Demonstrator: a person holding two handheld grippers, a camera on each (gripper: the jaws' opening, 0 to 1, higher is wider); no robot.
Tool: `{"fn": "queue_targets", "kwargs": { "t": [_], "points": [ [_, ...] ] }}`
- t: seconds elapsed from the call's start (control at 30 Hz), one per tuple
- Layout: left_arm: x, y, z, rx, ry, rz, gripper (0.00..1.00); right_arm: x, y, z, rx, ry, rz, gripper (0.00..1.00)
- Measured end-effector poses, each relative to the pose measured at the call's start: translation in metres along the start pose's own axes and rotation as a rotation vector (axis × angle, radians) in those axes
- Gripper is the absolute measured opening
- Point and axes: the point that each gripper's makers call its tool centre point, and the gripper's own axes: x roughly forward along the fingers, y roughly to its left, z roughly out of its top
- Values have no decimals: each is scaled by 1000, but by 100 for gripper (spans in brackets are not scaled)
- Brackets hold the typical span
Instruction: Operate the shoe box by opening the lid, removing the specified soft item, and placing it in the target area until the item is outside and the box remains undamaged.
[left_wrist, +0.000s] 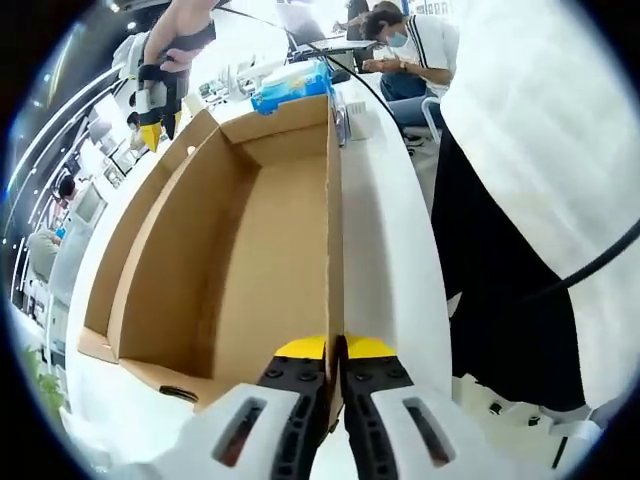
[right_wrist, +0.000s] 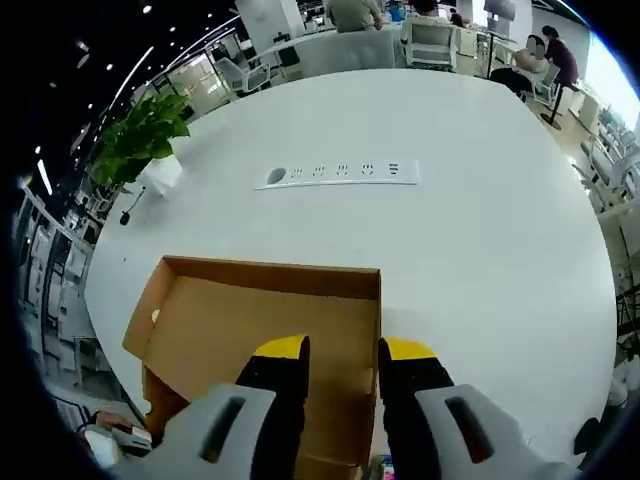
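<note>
An open brown cardboard shoe box lies on a white table, and its inside shows bare cardboard. My left gripper is shut on the top edge of the box's near right wall, which runs between the yellow-tipped jaws. A hand holds my right gripper in the air over the box's far left corner. In the right gripper view, the right gripper hangs open above the box, looking down into it, with nothing held between its jaws.
A blue packet lies just beyond the box's far end. A white power strip sits mid-table and a potted plant stands at the table's edge. A person in white and black stands close on the right. Others sit at the back.
</note>
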Motion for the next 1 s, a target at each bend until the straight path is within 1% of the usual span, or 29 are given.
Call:
{"fn": "queue_targets", "kwargs": {
  "t": [0.1, 0.2, 0.23, 0.27, 0.3, 0.33, 0.4, 0.43, 0.5, 0.6, 0.67, 0.73, 0.8, 0.87, 0.97, 1.0],
  "points": [
    [0, 0, -1, 2, -1, 4, 3, 2, 1, 1, 13, 8, -11, 27],
    [0, -1, 0, 4, 0, 10, 3, 3, -3, 3, 20, -4, -29, 26],
    [0, -1, 1, 3, 0, 12, 3, 5, -6, 2, 41, -17, -34, 25],
    [0, -1, 0, 2, 1, 13, 3, 8, -8, -1, 34, -13, -32, 25],
    [0, -1, 0, -4, 1, 12, 3, 12, -12, -7, 28, 19, -43, 25],
    [1, 0, 0, -5, 2, 11, 3, 12, -13, -7, 24, 19, -48, 25],
    [1, -1, 0, -6, 6, 2, 2, 14, -12, -2, -2, -9, -39, 25],
    [1, -1, 0, -8, 7, -1, 2, 15, -11, 0, -9, -13, -37, 25],
    [1, -1, -1, -6, 5, 3, 2, 21, -14, 3, -18, 6, -50, 25],
    [1, -1, 0, -2, 4, 7, 3, 29, -13, 10, 6, -1, -35, 25],
    [1, -1, 0, -7, 5, 6, 3, 30, -13, 10, 5, -1, -41, 25],
    [1, -1, 0, -7, 3, 5, 3, 27, -11, 5, -13, 1, -50, 23],
    [1, -1, 0, -3, 2, 6, 3, 30, -15, 6, -21, 6, -55, 21],
    [0, -1, 0, -3, 1, 8, 3, 28, -21, 3, -10, 20, -85, 21],
    [0, -1, 0, -1, -1, 15, 3, 30, -21, -1, -14, 31, -93, 20],
    [0, -1, 0, -2, -1, 16, 3, 31, -22, -3, -31, 40, -104, 19]
  ]
}}
